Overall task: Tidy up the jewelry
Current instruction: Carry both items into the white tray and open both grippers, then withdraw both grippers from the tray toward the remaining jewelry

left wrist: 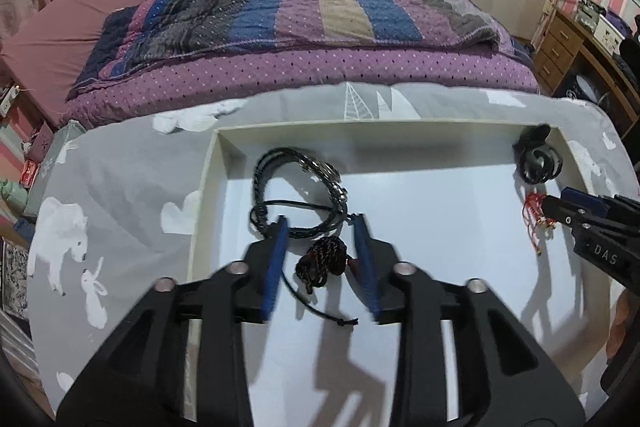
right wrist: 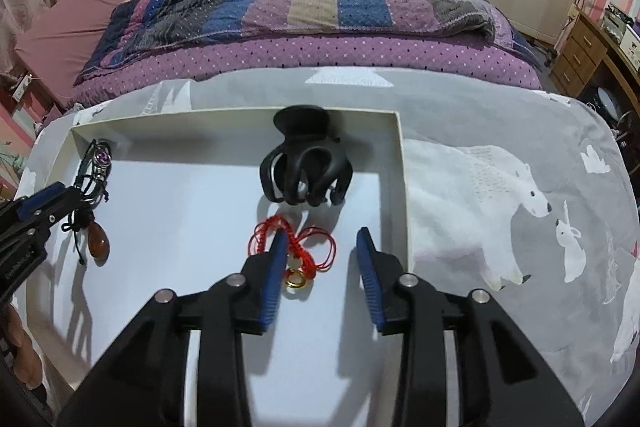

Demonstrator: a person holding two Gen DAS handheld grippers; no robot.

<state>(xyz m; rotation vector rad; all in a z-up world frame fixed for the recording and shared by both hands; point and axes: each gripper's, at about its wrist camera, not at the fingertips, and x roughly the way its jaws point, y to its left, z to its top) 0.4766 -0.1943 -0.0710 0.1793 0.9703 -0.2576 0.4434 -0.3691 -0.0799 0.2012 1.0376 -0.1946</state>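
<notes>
Fingers of both the left gripper (left wrist: 320, 227) and right gripper (right wrist: 322, 241) are spread; the limp, light red string bracelet (right wrist: 296, 247) wants pinching at its knotted middle.

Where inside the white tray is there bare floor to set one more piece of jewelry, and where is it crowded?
Free: the middle of the white tray, between the black cord bracelets and the red string bracelet. Also the near floor beneath both open grippers.
Crowded: the far right corner around the black hair claw, and the left side with the knotted pendant cord.

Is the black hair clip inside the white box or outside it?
Inside. The black hair clip sits on the floor of the white box, by its far wall.
</notes>
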